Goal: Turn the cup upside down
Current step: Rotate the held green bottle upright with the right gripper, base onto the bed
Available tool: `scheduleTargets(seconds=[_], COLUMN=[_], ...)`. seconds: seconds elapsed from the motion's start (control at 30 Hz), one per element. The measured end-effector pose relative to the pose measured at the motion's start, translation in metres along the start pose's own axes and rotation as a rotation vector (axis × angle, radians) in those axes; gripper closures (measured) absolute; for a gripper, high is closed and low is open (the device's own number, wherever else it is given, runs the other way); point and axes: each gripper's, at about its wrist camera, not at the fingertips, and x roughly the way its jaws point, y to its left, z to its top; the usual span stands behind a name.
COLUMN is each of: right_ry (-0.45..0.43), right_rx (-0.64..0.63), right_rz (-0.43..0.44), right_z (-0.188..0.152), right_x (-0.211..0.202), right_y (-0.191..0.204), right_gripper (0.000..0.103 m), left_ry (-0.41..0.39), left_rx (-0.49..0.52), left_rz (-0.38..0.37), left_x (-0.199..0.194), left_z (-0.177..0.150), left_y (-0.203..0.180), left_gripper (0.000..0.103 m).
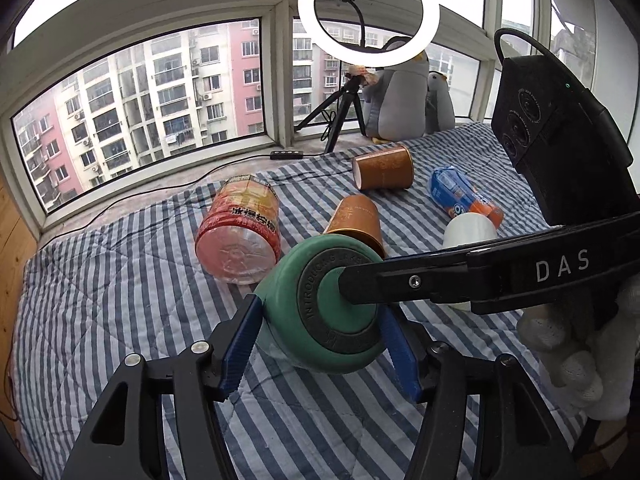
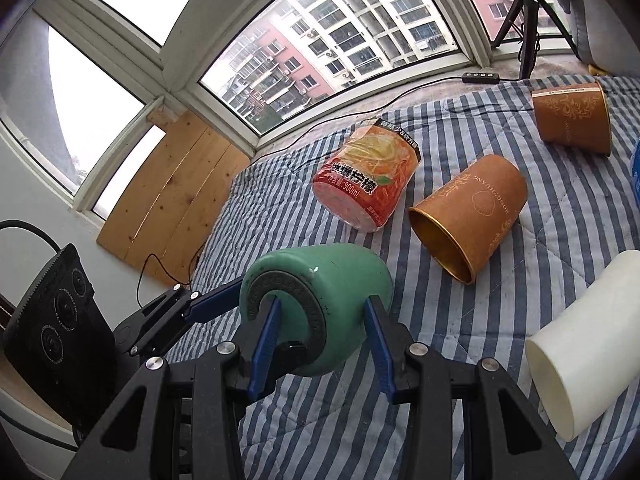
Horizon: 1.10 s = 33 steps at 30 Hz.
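Low in the left wrist view, the left claw (image 1: 320,344) is grasping the green cup (image 1: 324,308) by its sides, the cup lying tilted with its dark-ringed base toward the camera over the striped bedspread (image 1: 100,300). The right claw (image 2: 320,344) is also clenching on the green cup (image 2: 320,308) at its base end, one blue finger (image 2: 264,344) sitting against the base recess, the other against the outer wall. Just beyond, at centre frame, an orange paper cup (image 1: 356,220) is lying on its side beside a red-labelled bottle (image 1: 240,228). Farther back, a second orange cup (image 1: 384,168), a blue packet (image 1: 460,194) and a white cup (image 1: 470,232) are lying at centre right.
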Motion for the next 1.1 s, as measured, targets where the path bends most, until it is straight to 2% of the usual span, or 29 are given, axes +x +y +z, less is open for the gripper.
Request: scheduleTargets(seconds=[0.23,0.3,0.37,0.43,0.63,0.77,0.83,0.9,1.07,1.1], right_ry=[-0.038,-0.057,-0.067,-0.074,-0.123,-0.132,-0.151,-0.18,-0.209,-0.203], right_rx=[-0.005,-0.009,-0.012,-0.027,-0.075,-0.139,-0.184,-0.23,-0.223,-0.208], right_rz=[0.021,0.029,0.044,0.065,0.036,0.004,-0.029,-0.054,-0.06,-0.049], right_z=[0.021,0.025,0.029,0.03,0.033,0.03,0.024,0.02,0.018,0.018], right_x=[0.01,0.014,0.017,0.02,0.03,0.038,0.042,0.042,0.043,0.044], right_y=[0.0,0.0,0.0,0.003,0.014,0.023,0.029,0.031,0.029,0.028], right_gripper=[0.064,0.063,0.063,0.063,0.06,0.041,0.038,0.031,0.031,0.034], left_ry=[-0.054,-0.063,-0.074,-0.089,-0.145,-0.15,-0.156,-0.153,-0.164,-0.165], left_rx=[-0.08,-0.078,-0.066,-0.042,0.022,0.05,0.067,0.051,0.029,0.03], left_rz=[-0.043,-0.055,-0.043,-0.02,0.032,0.062,0.084,0.087,0.085,0.087], left_x=[0.006,0.008,0.012,0.015,0.018,0.028,0.03,0.033,0.034,0.034], left_z=[0.01,0.01,0.008,0.004,-0.007,-0.01,-0.012,-0.012,-0.011,-0.011], left_y=[0.028,0.031,0.031,0.028,0.023,0.019,0.017,0.02,0.025,0.025], left_gripper=[0.037,0.031,0.02,0.014,0.013,0.013,0.014,0.019,0.022,0.022])
